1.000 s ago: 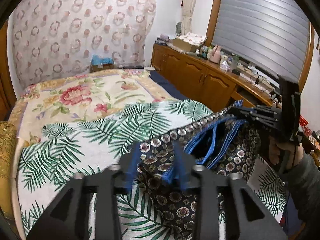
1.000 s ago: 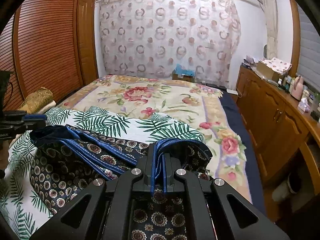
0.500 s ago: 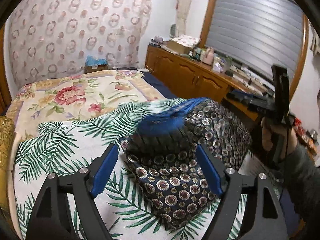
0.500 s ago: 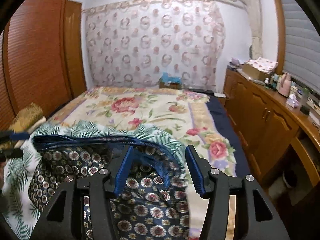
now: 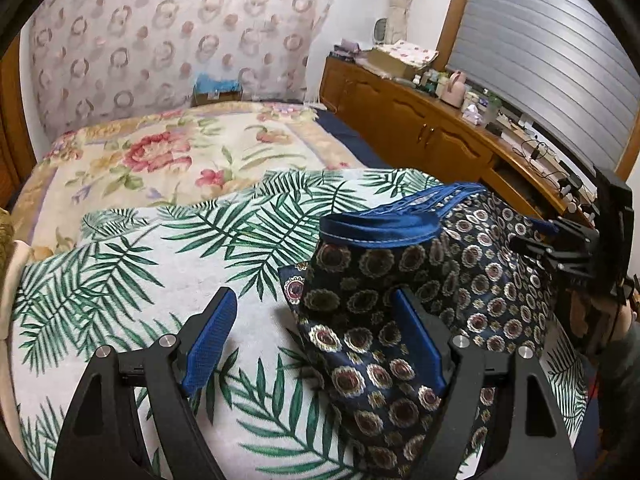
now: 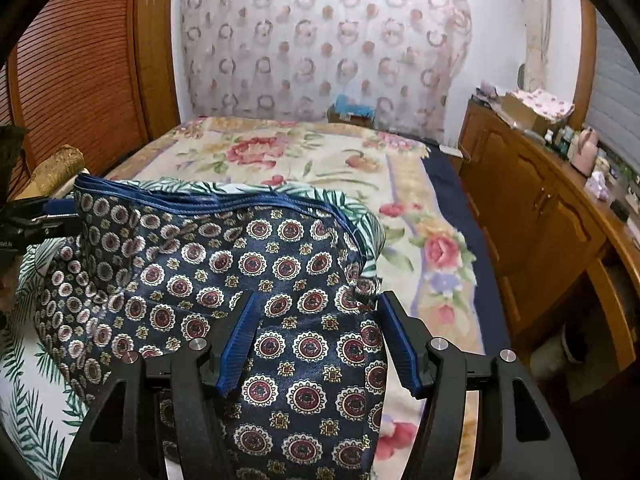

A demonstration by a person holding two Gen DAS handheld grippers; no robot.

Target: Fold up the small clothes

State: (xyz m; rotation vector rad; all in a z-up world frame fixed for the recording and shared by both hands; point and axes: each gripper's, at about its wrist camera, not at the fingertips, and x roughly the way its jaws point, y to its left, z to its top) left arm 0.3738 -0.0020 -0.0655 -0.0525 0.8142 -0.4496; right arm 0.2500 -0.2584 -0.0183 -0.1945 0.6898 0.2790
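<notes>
A navy garment with round medallion print and a blue waistband (image 5: 400, 292) lies folded on a palm-leaf sheet (image 5: 140, 264) on the bed. It also fills the right wrist view (image 6: 248, 276). My left gripper (image 5: 316, 332) is open and empty, its right finger over the garment's left edge. My right gripper (image 6: 316, 336) is open and empty just above the garment's near right part. The right gripper also shows at the right edge of the left wrist view (image 5: 560, 252). The left gripper shows at the left edge of the right wrist view (image 6: 36, 216).
A floral bedspread (image 6: 320, 160) covers the far bed. A wooden sideboard (image 5: 420, 128) with bottles and boxes runs along the right. A louvred wooden wardrobe (image 6: 80, 72) stands on the left, a patterned curtain (image 6: 320, 40) at the back. A gold cushion (image 6: 56, 164) lies at the bed's left edge.
Both grippers were shut on the garment's blue waistband one second ago. They have opened and let it go. The garment has dropped onto the sheet, folded over.
</notes>
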